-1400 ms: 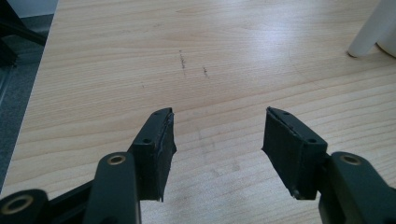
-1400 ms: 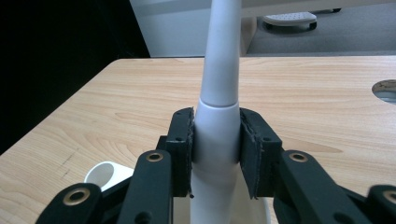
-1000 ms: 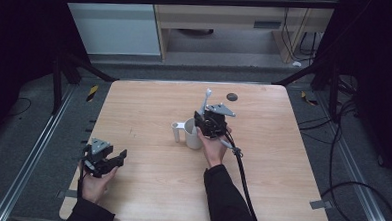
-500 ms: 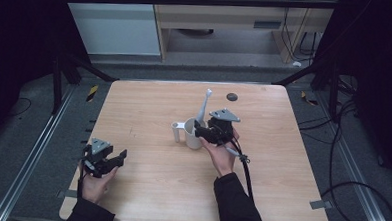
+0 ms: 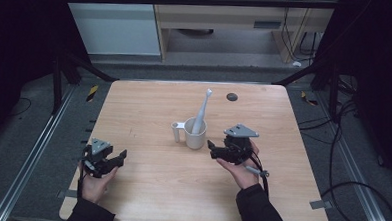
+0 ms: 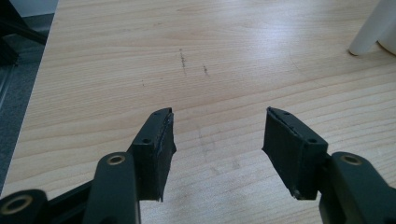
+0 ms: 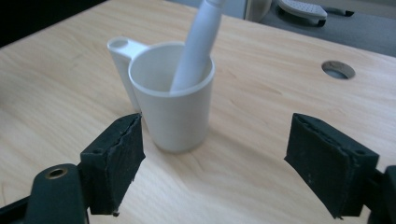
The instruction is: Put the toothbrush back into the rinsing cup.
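One wooden counter (image 5: 145, 193) carries everything here, pale and grained, with a small dark round hole (image 5: 231, 96) near its far edge at about one o'clock from the centre. At the centre stands a white cup (image 5: 196, 137), upright, with a tubular side handle (image 5: 176, 130) jutting toward nine o'clock. A white electric toothbrush (image 5: 201, 111) stands in the cup, leaning against its rim with the head tipped toward twelve to one o'clock.

The right tongs (image 5: 212, 147) sit just beside the cup at about four o'clock from it, held in the person's right hand (image 5: 241, 170), jaws spread wide and empty, clear of the cup wall. In the right gripper view the cup (image 7: 173, 100) is close ahead, slightly left of the gap between the jaws. The left tongs (image 5: 122, 156) rest low at about eight o'clock, well apart from the cup, also released and holding nothing; the left gripper view looks over bare wood with the handle's foot (image 6: 369, 32) at the upper right.

The cup looks like light, stiff, smooth plastic, so likely slippery and easy to tip with the toothbrush making it top-heavy. A hold across the cup's body low down seems safest; the toothbrush is best taken on its thick lower shaft.
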